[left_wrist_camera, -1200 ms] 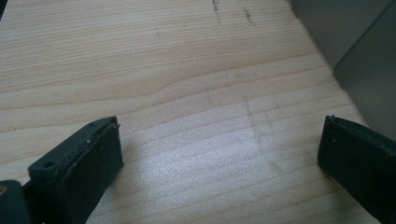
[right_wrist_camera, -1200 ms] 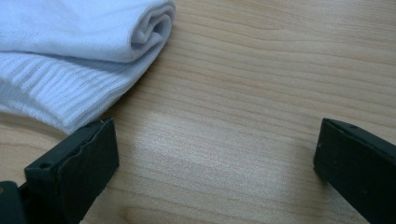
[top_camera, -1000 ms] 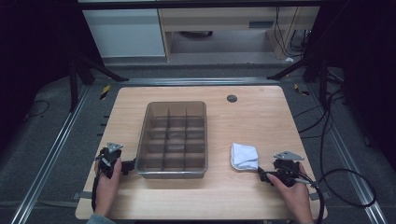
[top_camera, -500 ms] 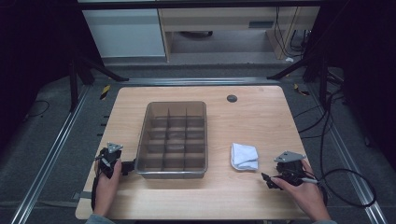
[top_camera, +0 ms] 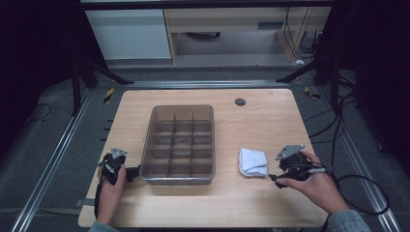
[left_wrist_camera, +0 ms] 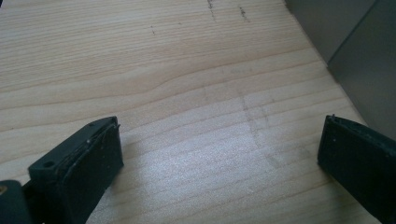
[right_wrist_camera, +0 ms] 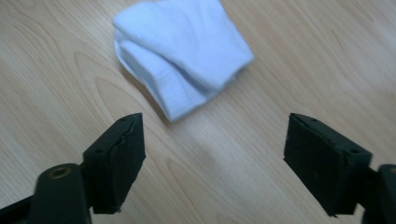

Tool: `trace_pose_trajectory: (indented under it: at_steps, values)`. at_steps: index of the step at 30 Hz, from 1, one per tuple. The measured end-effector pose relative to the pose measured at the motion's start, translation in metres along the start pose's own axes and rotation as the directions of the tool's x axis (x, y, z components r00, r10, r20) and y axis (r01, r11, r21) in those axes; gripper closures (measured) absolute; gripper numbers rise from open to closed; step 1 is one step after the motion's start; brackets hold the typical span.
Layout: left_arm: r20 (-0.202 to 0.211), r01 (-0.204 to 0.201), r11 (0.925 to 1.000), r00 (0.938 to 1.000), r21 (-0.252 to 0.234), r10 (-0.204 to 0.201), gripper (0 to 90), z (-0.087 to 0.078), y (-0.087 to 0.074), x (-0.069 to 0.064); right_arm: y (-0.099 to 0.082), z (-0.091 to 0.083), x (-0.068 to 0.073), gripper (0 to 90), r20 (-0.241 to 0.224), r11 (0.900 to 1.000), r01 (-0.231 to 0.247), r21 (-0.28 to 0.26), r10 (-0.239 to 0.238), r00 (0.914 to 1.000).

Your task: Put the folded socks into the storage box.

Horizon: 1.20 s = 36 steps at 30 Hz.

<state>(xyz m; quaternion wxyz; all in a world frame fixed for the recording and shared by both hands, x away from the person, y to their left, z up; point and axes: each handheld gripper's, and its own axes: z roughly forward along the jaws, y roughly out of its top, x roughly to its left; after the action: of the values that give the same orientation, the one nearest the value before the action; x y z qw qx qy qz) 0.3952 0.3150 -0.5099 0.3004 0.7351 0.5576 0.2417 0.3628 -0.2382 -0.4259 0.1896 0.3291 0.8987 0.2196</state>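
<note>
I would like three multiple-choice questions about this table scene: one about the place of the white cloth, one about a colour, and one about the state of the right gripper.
1. Where does the folded cloth lie?
A. Inside the divided bin
B. On the table, between the bin and the right gripper
C. On the floor beside the table

2. What colour is the cloth?
A. White
B. Red
C. Black

3. How does the right gripper stand?
A. Shut on the cloth
B. Shut on nothing
C. Open, jaws wide apart, short of the cloth

Answers:
1. B: in the high view the cloth rests on the wooden table, right of the divided bin and just left of the right gripper.
2. A: it shows white in the high view and the right gripper view.
3. C: in the right gripper view bare wood shows between the jaws, and the cloth lies beyond them.
</note>
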Motion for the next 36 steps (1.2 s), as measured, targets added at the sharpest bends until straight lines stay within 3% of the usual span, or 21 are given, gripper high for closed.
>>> trace_pose_trajectory:
  at_steps: [7, 11, 17, 20, 23, 31, 36]
  values:
    - [0.000, -0.001, 1.0000, 1.0000, 0.001, 0.001, 0.0, 0.000, 0.000, 0.000, 0.029, 0.003, 0.008, 32.4, -0.053, 0.9946, 0.101, 0.022, -0.100, 0.9936]
    - [0.000, 0.000, 1.0000, 1.0000, 0.001, 0.000, 0.0, 0.000, 0.000, 0.000, 0.041, 0.009, 0.013, 35.9, -0.087, 0.9861, 0.161, 0.042, -0.157, 0.9838]
    - [0.002, -0.001, 1.0000, 1.0000, 0.000, 0.001, 0.0, 0.000, 0.000, 0.000, 0.053, 0.025, 0.019, 35.4, -0.126, 0.9742, 0.213, 0.074, -0.203, 0.9710]
    - [0.004, -0.005, 1.0000, 1.0000, 0.000, 0.004, 0.0, 0.000, 0.000, 0.000, 0.057, 0.037, 0.021, 34.3, -0.146, 0.9630, 0.253, 0.093, -0.238, 0.9602]
    - [0.004, -0.003, 1.0000, 1.0000, -0.001, 0.003, 0.0, 0.000, 0.000, 0.000, 0.060, 0.046, 0.021, 31.4, -0.163, 0.9541, 0.277, 0.113, -0.257, 0.9525]
    - [0.008, -0.008, 1.0000, 0.9999, 0.000, 0.008, 0.0, 0.000, 0.000, 0.000, 0.061, 0.066, 0.021, 26.4, -0.194, 0.9476, 0.293, 0.126, -0.267, 0.9441]
    - [0.010, -0.010, 0.9999, 0.9999, -0.001, 0.010, 0.0, 0.000, 0.000, 0.000, 0.061, 0.078, 0.024, 25.0, -0.210, 0.9339, 0.325, 0.149, -0.291, 0.9333]
